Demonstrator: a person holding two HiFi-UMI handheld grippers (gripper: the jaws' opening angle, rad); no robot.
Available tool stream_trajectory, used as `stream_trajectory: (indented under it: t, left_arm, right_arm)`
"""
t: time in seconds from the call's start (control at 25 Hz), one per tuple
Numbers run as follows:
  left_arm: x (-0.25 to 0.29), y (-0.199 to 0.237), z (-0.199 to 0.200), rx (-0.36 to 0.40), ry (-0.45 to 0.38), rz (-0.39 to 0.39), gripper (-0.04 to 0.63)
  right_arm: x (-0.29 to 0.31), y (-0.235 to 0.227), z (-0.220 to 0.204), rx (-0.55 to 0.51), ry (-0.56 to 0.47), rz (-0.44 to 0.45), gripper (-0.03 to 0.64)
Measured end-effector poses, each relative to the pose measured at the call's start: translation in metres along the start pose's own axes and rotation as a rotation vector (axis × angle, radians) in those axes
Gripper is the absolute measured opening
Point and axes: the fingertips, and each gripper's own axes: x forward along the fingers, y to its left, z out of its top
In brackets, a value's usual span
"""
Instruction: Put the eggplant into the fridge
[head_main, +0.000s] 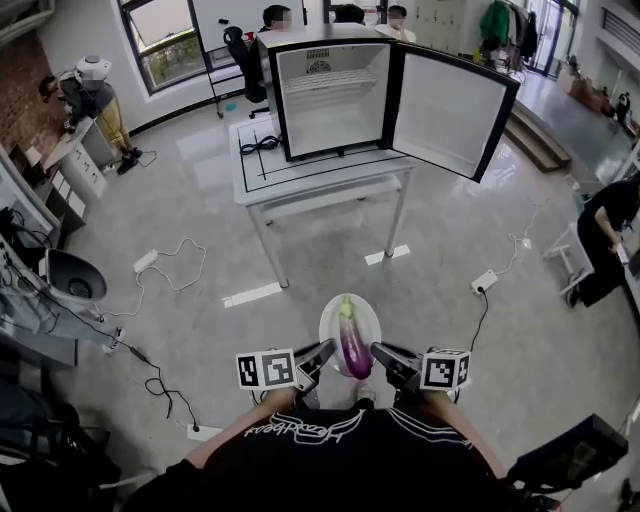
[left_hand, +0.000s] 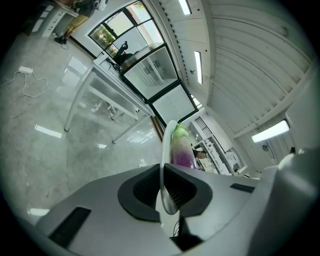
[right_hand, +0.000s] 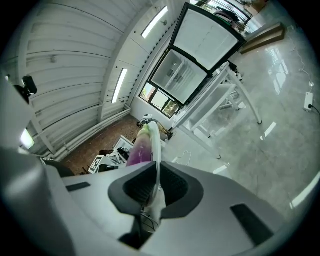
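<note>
Head view suggests mid-carry: fingers of left gripper (head_main: 324, 354) and right gripper (head_main: 379, 355) pinch opposite rims of the plate (head_main: 334, 318) bearing the eggplant (head_main: 353, 343), so next likely means reaching the open fridge (head_main: 330, 100) on the tabletop (head_main: 300, 176), plate level.

The left gripper (left_hand: 162, 176) hid the eggplant's (left_hand: 182, 150) near end in its own view, where the plate (left_hand: 163, 142) showed edge-on only — likewise in the right gripper view. In the head view the far fridge's (head_main: 330, 100) shelves were too small to read, and the near edge cut off the person (head_main: 340, 460).
</note>
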Motion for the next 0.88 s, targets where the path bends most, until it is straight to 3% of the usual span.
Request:
stream_trajectory:
  t: [0.48, 0.88]
  left_arm:
    - [0.141, -0.013, 0.083, -0.023, -0.019, -0.009, 0.023]
    - [0.198, -0.033, 0.110, -0.011, -0.037, 0.003, 0.023]
  right_arm:
    - [-0.005, -0.096, 0.135, 0.003, 0.012, -0.008, 0.025]
    - [-0.022, -0.131, 0.191, 0.003, -0.001, 0.018, 0.025]
